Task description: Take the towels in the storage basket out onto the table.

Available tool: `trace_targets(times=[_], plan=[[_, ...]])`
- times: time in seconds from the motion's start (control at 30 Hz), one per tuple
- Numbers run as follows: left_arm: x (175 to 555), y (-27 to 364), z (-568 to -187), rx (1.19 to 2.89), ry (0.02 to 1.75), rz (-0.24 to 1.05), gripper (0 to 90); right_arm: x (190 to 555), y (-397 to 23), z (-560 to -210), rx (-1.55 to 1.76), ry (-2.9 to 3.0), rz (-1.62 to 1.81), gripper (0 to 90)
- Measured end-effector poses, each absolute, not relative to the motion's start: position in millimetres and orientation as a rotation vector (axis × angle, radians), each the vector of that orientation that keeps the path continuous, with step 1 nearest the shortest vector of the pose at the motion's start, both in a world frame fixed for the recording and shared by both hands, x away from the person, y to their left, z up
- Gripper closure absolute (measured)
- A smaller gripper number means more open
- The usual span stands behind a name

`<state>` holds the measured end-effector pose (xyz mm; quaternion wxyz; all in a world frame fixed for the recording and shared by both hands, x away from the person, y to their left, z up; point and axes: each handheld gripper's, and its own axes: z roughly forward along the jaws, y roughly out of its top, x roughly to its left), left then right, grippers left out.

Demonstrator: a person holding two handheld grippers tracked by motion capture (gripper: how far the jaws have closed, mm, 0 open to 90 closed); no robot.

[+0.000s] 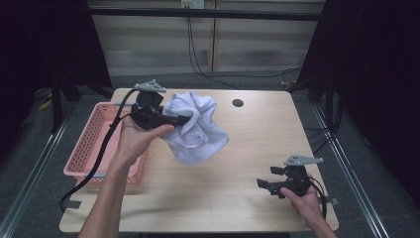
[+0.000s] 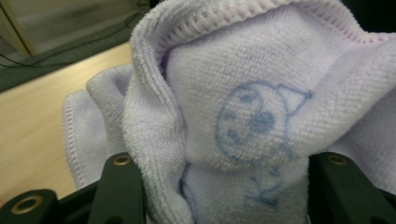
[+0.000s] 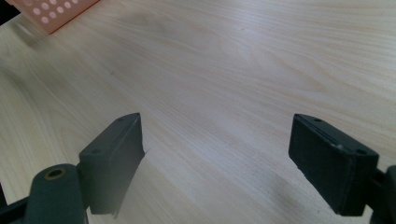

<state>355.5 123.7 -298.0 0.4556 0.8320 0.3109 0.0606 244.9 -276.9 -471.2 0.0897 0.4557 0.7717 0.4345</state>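
A pale lilac towel (image 1: 195, 129) hangs bunched in the air over the left half of the wooden table (image 1: 247, 144), beside the pink basket (image 1: 91, 144). My left gripper (image 1: 184, 119) is shut on its upper part, held level in the person's left hand. In the left gripper view the towel (image 2: 243, 116) is squeezed between the two black jaws of my left gripper (image 2: 229, 161), and a blue drawn figure shows on the cloth. My right gripper (image 1: 263, 184) rests low at the table's front right. Its jaws stand wide apart around bare wood, as the right gripper view shows (image 3: 215, 140).
The pink perforated basket stands at the table's left edge, and its corner (image 3: 51, 14) shows in the right gripper view. A dark round hole (image 1: 237, 103) sits near the table's far edge. Cables run along the floor behind the table.
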Motion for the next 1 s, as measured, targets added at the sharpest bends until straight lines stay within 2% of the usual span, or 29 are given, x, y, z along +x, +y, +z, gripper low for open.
trace_targets(times=[0.43,0.7,0.8,0.87,1.0], plan=[[336,63,-386,2.209,0.727,0.022,46.4,245,-282,-471,1.375,2.279,1.277,17.6],[326,48,-439,2.275,0.723,-0.026,45.5,246,-282,-472,1.368,2.283,1.275,17.8],[324,46,-456,2.291,0.706,-0.011,41.1,246,-281,-472,1.366,2.287,1.271,17.8],[321,44,-470,2.273,0.69,0.052,38.2,245,-280,-471,1.368,2.291,1.27,17.8],[316,47,-471,2.245,0.669,0.073,31.7,245,-279,-472,1.364,2.294,1.268,17.8]])
